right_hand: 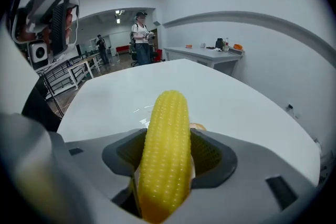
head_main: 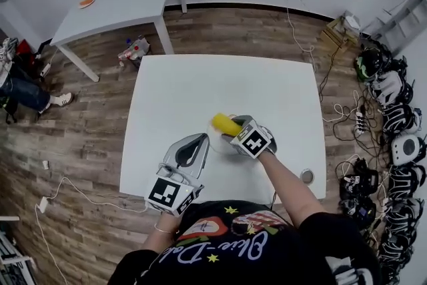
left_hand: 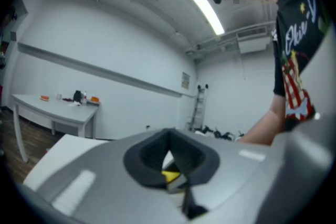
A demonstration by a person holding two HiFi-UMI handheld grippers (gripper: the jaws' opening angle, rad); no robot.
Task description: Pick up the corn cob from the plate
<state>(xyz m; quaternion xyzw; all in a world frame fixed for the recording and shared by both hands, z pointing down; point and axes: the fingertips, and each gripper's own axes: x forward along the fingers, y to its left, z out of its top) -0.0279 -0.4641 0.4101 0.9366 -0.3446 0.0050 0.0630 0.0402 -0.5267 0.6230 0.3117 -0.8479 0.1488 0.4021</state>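
A yellow corn cob (head_main: 224, 122) lies over a white plate (head_main: 215, 143) near the front middle of the white table (head_main: 200, 83). My right gripper (head_main: 235, 126) points steeply down at it. In the right gripper view the corn cob (right_hand: 167, 139) runs lengthwise through the gap of the right gripper (right_hand: 165, 157), a dark pad close on each side; the jaws stand wide and I see no squeeze. My left gripper (head_main: 199, 141) is held level just left of the plate, its jaws together. Through the left gripper (left_hand: 176, 180) only a sliver of yellow shows.
A second white table (head_main: 113, 0) with small items stands at the back left. A small round object (head_main: 307, 176) sits at the table's front right corner. Headsets (head_main: 393, 123) and cables line the floor at the right. A seated person (head_main: 20, 87) is at the left edge.
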